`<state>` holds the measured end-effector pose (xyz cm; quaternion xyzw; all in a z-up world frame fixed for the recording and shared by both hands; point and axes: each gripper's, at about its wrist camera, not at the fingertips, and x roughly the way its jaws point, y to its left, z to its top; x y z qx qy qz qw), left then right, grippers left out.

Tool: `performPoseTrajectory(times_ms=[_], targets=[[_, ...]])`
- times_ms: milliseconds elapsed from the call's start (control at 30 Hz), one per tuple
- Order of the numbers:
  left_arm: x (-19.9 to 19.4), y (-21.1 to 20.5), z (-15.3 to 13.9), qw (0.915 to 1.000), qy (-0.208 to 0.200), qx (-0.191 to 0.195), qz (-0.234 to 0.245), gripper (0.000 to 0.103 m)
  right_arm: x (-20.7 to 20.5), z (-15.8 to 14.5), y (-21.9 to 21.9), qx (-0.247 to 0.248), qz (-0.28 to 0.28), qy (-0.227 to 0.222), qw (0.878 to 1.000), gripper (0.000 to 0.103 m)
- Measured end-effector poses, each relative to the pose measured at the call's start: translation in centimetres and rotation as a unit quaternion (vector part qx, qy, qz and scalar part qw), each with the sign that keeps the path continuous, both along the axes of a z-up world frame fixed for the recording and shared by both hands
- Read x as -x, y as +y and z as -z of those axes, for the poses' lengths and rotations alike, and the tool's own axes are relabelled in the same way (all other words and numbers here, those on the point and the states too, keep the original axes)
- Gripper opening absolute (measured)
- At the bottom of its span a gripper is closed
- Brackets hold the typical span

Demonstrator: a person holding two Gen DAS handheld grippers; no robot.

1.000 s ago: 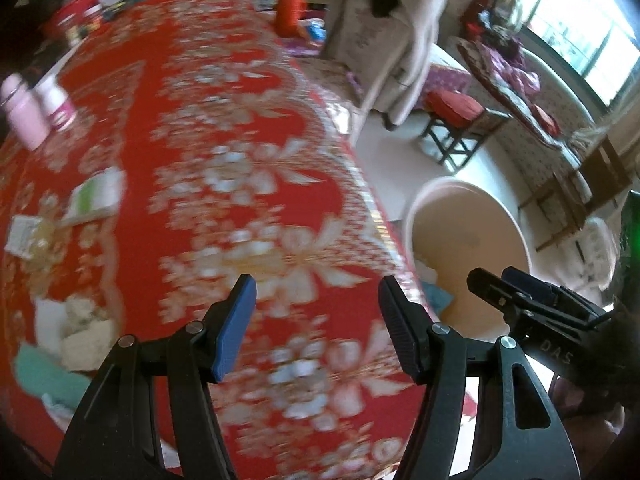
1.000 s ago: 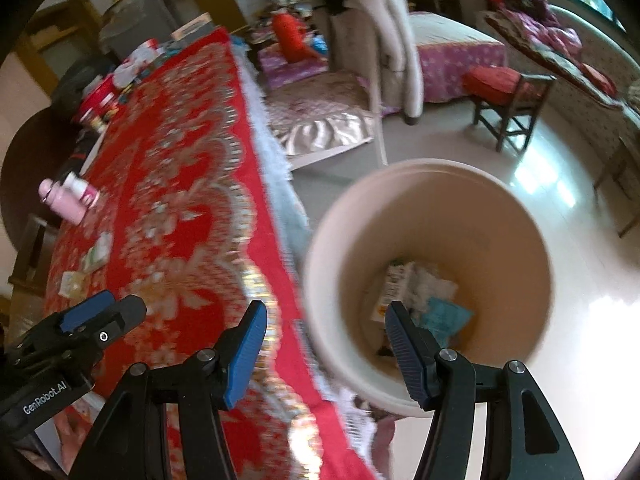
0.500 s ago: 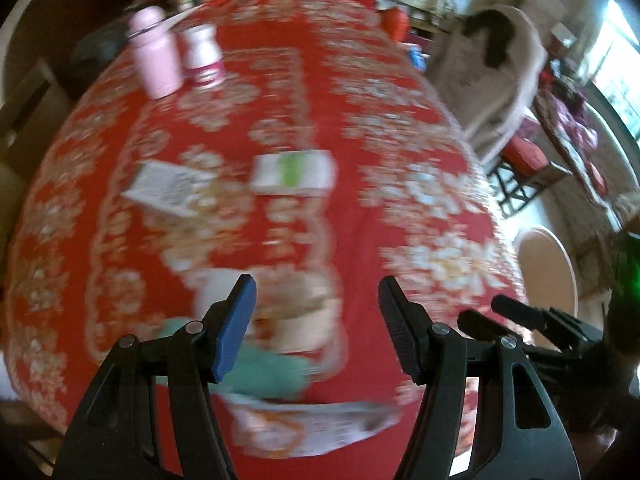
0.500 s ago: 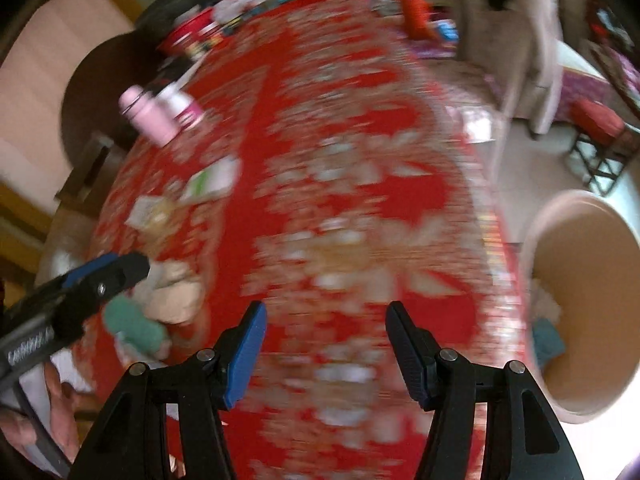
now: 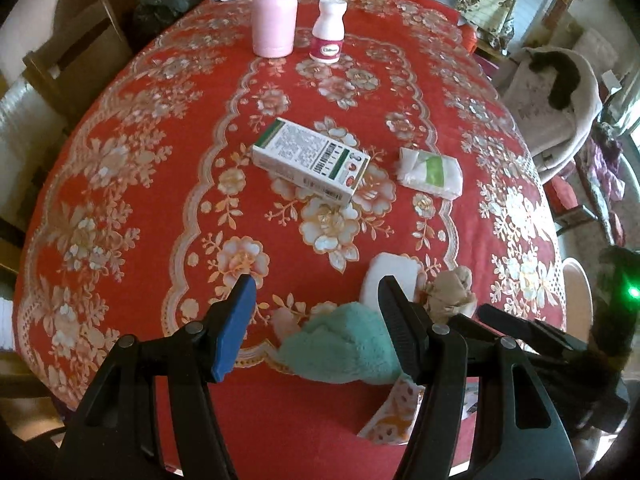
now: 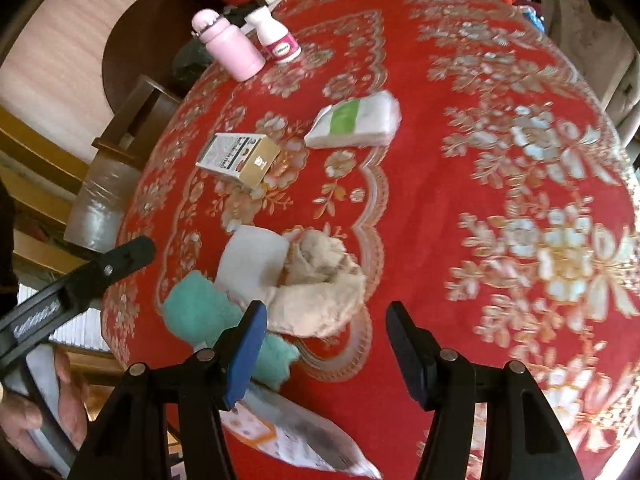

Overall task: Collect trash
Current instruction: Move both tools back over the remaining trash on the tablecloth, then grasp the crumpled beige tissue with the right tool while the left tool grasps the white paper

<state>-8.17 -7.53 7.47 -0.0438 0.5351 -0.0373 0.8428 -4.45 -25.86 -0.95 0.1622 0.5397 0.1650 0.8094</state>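
Left wrist: you've swung back from the bin to the table; left gripper [image 5: 314, 322] gapes empty above the teal cloth [image 5: 344, 350], medicine box [image 5: 310, 160] beyond | Right wrist: right gripper [image 6: 324, 346] likewise apart, hovering beside the crumpled tissue [image 6: 320, 284]; trash remains.

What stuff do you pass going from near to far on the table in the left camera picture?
teal fluffy cloth → crumpled brown paper → white box → white bottle with red label → pink bottle
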Motion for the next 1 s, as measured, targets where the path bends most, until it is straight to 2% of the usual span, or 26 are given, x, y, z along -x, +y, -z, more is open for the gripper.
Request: performPoseTrajectory(times_ms=[67,133,200,300,467,600,667,700,733,800,867,933,1000], targets=[[-0.2,-0.3,0.4,0.9999,0.006,0.005,0.009,0.062,-0.6,0.5,0.4,-0.007,0.005,0.007,1.000,0.058],[-0.5,-0.8,0.8,0.9996,0.013,0.013,0.023,0.062,-0.9,1.0,0.6,-0.015,0.010,0.006,1.000,0.028],[-0.8,-1.5,1.4,0.9988,0.024,0.018,0.039,0.062,-0.9,1.1,0.6,-0.014,0.012,0.005,1.000,0.026],[-1.4,-2.7,2.5,0.9974,0.040,0.011,0.059,0.062,-0.4,0.2,-0.2,-0.006,0.018,-0.019,1.000,0.017],[-2.4,-4.6,4.2,0.9950,0.056,-0.006,0.082,0.062,0.1,-1.3,-2.4,0.016,0.038,-0.046,0.998,0.017],[-2.9,-5.5,5.3,0.9933,0.063,-0.029,0.093,0.062,0.2,-1.3,-3.2,0.011,0.041,-0.042,0.998,0.017],[-3.1,-5.6,5.7,0.9929,0.064,-0.028,0.096,0.062,0.1,-0.9,-3.2,0.024,0.042,-0.030,0.998,0.017],[-3.2,-5.7,6.0,0.9926,0.067,-0.024,0.098,0.061,0.0,-0.6,-3.2,0.023,0.037,-0.018,0.999,0.021],[-3.3,-5.8,6.2,0.9925,0.069,-0.020,0.100,0.061,0.1,-0.4,-3.1,0.018,0.032,-0.013,0.999,0.033],[-3.5,-5.7,6.3,0.9929,0.067,-0.008,0.098,0.044,0.3,-0.4,-3.0,0.015,0.026,-0.020,0.999,0.049],[-3.7,-5.3,6.1,0.9931,0.068,0.012,0.095,0.036,0.4,-0.5,-2.7,0.030,0.020,-0.025,0.999,0.049],[-3.9,-5.1,5.6,0.9933,0.064,0.023,0.094,0.035,0.2,-0.2,-2.2,0.034,0.008,-0.020,0.999,0.049],[-3.9,-4.9,4.9,0.9944,0.051,0.016,0.092,0.035,0.0,0.1,-1.7,0.036,-0.002,-0.016,0.999,0.049]])
